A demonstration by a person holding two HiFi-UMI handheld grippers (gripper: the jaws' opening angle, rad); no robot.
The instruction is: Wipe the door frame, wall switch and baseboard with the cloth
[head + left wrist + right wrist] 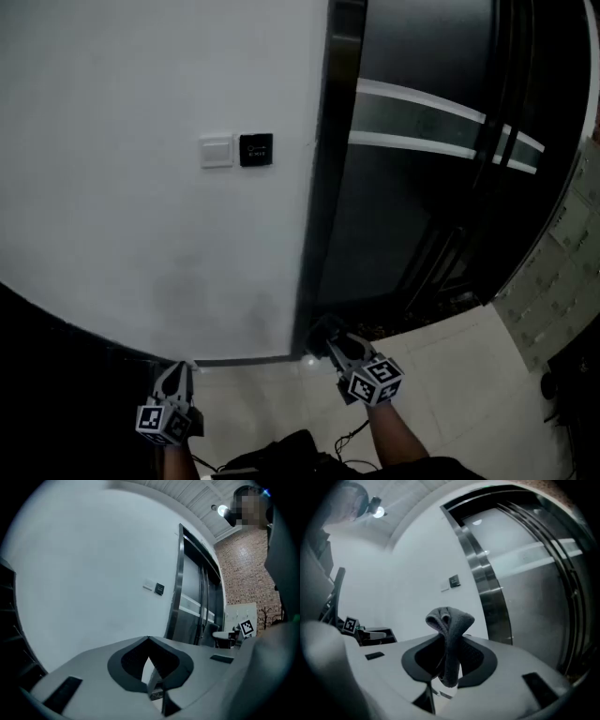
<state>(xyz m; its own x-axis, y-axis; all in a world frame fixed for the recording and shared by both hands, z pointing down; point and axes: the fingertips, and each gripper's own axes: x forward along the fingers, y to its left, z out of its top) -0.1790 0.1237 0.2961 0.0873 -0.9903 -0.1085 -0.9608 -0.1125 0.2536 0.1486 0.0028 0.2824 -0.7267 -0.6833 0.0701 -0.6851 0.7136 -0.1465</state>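
Observation:
A white wall switch (217,150) and a black panel (256,150) sit on the white wall, left of the dark metal door frame (323,187). A dark baseboard (112,349) runs along the wall's foot. My right gripper (328,336) is low, near the foot of the frame, shut on a grey cloth (449,634) that folds up between its jaws; whether the cloth touches the frame is unclear. My left gripper (176,368) hangs low by the baseboard, jaws shut on nothing (149,641). The switch (148,585) and frame (176,602) lie well ahead of it.
Behind the frame is a dark glass door (441,169) with two pale stripes. Light floor tiles (459,375) spread to the right, and a brick wall (243,573) stands beyond the door. My forearm (398,441) trails behind the right gripper.

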